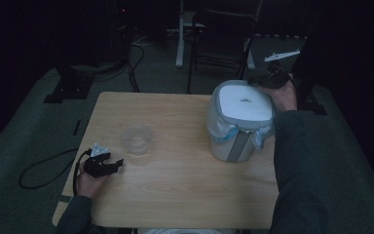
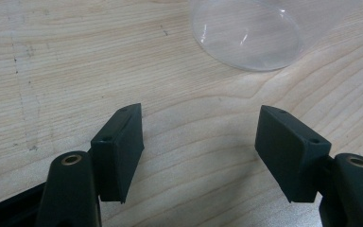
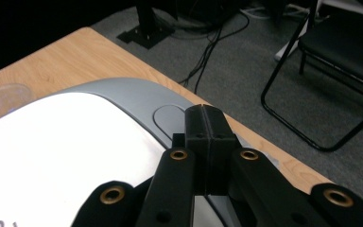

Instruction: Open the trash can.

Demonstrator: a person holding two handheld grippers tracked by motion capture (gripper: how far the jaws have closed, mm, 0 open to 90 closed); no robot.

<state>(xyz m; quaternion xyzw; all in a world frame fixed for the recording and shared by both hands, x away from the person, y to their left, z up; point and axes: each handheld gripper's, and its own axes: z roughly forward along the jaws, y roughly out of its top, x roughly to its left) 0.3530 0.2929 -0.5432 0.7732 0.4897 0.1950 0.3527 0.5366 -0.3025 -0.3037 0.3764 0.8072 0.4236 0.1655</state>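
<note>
- Two grippers are in our hands at a wooden table [image 1: 175, 195].
- Our right gripper [image 3: 207, 124] has its jaws pressed flat together with nothing between them; its tips sit just over the oval push-button [image 3: 170, 119] at the rim of the bin lid [image 3: 66, 142]. We cannot tell whether they touch it.
- The small grey lidded waste bin [image 1: 241, 119], with a plastic liner [image 1: 220, 130] hanging out under the lid, stands at the table's far right.
- Our left gripper [image 2: 201, 142] rests low over the near left of the table, jaws spread wide and empty.
- A clear plastic cup [image 1: 136, 139] stands just beyond the left gripper, apart from it.
</note>
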